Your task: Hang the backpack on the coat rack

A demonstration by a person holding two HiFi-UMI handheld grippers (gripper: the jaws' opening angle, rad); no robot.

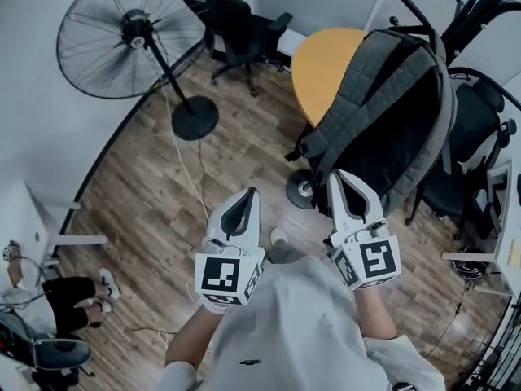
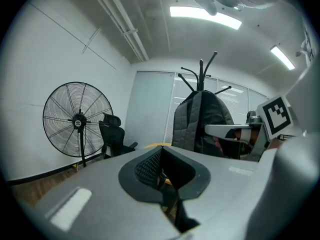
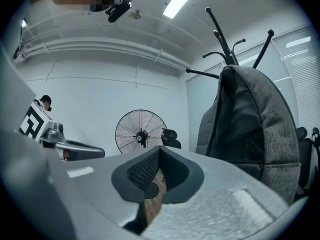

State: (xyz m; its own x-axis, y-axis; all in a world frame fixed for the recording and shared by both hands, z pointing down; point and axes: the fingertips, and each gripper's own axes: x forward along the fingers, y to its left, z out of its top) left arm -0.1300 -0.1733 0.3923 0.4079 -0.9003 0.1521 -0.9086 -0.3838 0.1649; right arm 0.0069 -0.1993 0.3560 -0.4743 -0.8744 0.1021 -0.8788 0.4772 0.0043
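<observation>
The wood-plank floor (image 1: 244, 153) fills the middle of the head view, with the standing fan's round black base (image 1: 194, 118) resting on it in the upper left and a white cable (image 1: 184, 161) trailing down the boards from there. A black office chair (image 1: 238, 32) stands at top centre beside a round yellow worktop (image 1: 326, 68), and a small dark round foot (image 1: 301, 190) sits on the planks at centre (the worktop's or the coat rack's (image 1: 409, 8), I cannot tell). At the lower left edge a seated person's white shoe (image 1: 107, 282) rests on the floor.
</observation>
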